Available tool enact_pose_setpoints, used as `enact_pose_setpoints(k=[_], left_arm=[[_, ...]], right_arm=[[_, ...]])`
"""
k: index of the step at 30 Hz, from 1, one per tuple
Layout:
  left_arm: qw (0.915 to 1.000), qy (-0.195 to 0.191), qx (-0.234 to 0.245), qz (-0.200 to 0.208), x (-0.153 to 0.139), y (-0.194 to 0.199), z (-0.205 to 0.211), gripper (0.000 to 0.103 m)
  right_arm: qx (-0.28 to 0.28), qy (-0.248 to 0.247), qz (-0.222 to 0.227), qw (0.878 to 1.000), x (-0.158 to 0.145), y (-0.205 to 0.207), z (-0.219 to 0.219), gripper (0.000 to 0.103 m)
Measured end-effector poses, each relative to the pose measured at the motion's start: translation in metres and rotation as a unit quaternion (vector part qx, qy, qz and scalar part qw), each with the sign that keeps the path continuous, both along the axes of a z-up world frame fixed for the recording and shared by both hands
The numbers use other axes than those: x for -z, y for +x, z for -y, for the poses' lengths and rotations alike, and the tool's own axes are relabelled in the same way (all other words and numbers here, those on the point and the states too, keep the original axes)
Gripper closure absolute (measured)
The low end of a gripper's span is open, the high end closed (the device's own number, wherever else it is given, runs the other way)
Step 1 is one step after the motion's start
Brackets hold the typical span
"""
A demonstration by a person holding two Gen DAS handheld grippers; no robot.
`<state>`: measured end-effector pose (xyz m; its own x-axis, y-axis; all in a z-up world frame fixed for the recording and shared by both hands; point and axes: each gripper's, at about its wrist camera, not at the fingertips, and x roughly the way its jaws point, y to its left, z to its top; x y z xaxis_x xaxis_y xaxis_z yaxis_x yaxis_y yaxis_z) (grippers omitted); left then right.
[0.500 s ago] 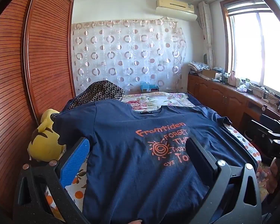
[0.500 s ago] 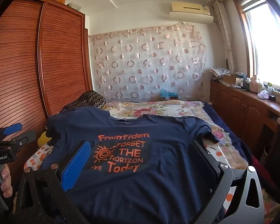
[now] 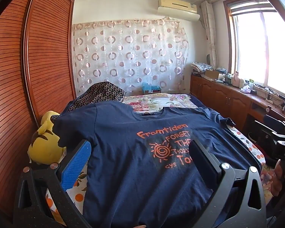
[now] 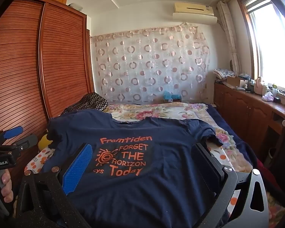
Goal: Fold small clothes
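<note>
A navy T-shirt [image 3: 134,163] with orange print lies spread flat, face up, on the bed, collar at the far end; it also shows in the right wrist view [image 4: 142,171]. My left gripper [image 3: 138,152] is open and empty, held above the shirt's lower left part. My right gripper [image 4: 142,155] is open and empty above the shirt's lower right part. The right sleeve [image 4: 209,134] is bunched. Each gripper shows at the edge of the other's view, the right one in the left wrist view [image 3: 281,142], the left one in the right wrist view [image 4: 7,144].
The bed [image 4: 226,152] has a fruit-print sheet and a floral blanket [image 4: 153,112]. A yellow plush toy [image 3: 44,146] lies at the left edge by the wooden wardrobe [image 3: 28,76]. A patterned dark pillow [image 3: 102,93] sits behind. A wooden counter [image 3: 237,98] runs along the right.
Both views have shifted only slightly; the shirt lies as before and both grippers stay open.
</note>
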<state>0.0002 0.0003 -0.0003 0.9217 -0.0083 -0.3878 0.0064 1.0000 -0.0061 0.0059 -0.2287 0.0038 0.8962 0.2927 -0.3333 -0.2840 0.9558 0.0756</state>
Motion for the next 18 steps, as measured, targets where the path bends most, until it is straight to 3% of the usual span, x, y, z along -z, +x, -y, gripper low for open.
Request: enact_pose_setpoints(k=[18], left_arm=[[1.0000, 0.002, 0.001, 0.006, -0.0064, -0.0031, 0.0040, 0.000]], right_arm=[[-0.003, -0.004, 0.004, 1.000, -0.0014, -0.0018, -0.0023, 0.000]])
